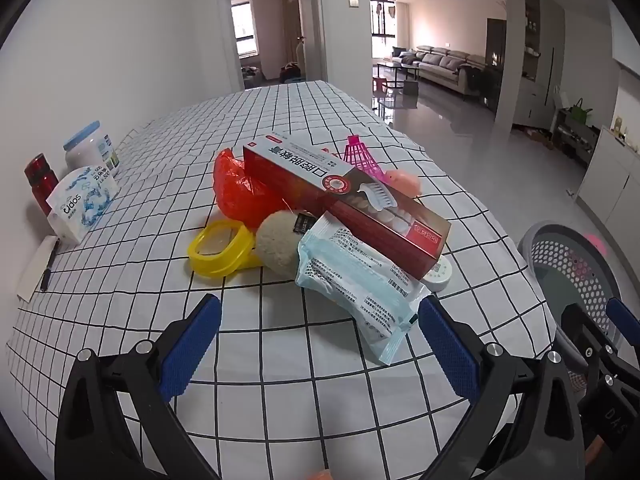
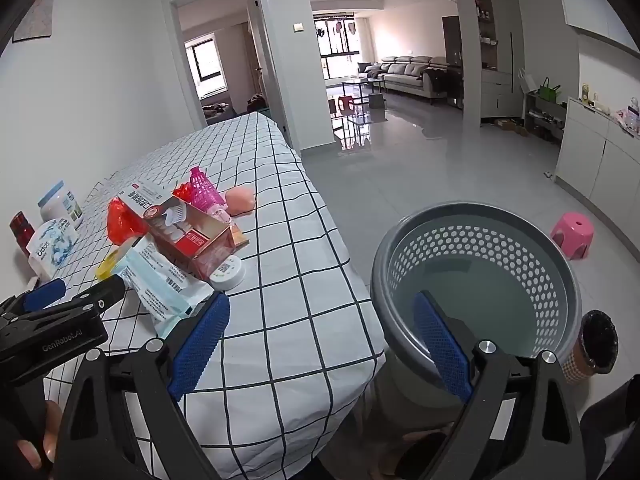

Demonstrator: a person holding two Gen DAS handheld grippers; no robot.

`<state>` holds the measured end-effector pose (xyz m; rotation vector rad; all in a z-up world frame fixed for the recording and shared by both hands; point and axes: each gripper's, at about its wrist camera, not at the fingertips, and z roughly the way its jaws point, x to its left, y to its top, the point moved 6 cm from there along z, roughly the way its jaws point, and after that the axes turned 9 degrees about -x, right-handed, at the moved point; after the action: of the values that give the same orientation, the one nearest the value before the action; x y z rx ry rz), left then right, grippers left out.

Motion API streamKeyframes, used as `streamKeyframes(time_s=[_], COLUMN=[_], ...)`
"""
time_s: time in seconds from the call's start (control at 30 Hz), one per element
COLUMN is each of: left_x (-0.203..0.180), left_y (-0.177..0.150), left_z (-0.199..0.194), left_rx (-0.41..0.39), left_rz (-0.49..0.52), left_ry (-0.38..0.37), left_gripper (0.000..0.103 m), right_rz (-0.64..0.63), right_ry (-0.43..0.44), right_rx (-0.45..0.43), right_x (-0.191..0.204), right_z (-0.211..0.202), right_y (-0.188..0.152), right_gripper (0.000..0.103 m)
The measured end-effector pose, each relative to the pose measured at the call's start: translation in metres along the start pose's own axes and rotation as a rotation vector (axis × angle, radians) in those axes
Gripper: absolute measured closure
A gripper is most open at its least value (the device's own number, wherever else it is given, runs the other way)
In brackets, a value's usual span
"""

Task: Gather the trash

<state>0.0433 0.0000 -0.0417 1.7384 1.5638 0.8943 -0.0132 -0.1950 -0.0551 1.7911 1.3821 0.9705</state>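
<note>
**Collection not started: basket empty, pile intact**

I find the grey perforated basket empty on the floor, beside the table's edge. The trash pile lies whole at 12 o'clock from my left gripper: toothpaste box, pale blue packet, red bag, yellow ring. Both the left and the right gripper stand fully open, holding nothing. The surface is a checked tablecloth. Beyond it, at 1 o'clock, are glossy tiles and a sofa.
</note>
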Motion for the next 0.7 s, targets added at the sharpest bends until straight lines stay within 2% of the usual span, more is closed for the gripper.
streamKeyframes(time_s=[0.7], left_x=[-0.0047], left_y=[0.0002], left_z=[-0.0023], left_rx=[-0.01], left_rz=[0.015], left_ry=[0.0], left_gripper=[0.006], right_rz=[0.001], right_ry=[0.002], right_rx=[0.003], right_x=[-0.0038], right_z=[-0.0032], right_y=[0.0023], right_gripper=[0.014])
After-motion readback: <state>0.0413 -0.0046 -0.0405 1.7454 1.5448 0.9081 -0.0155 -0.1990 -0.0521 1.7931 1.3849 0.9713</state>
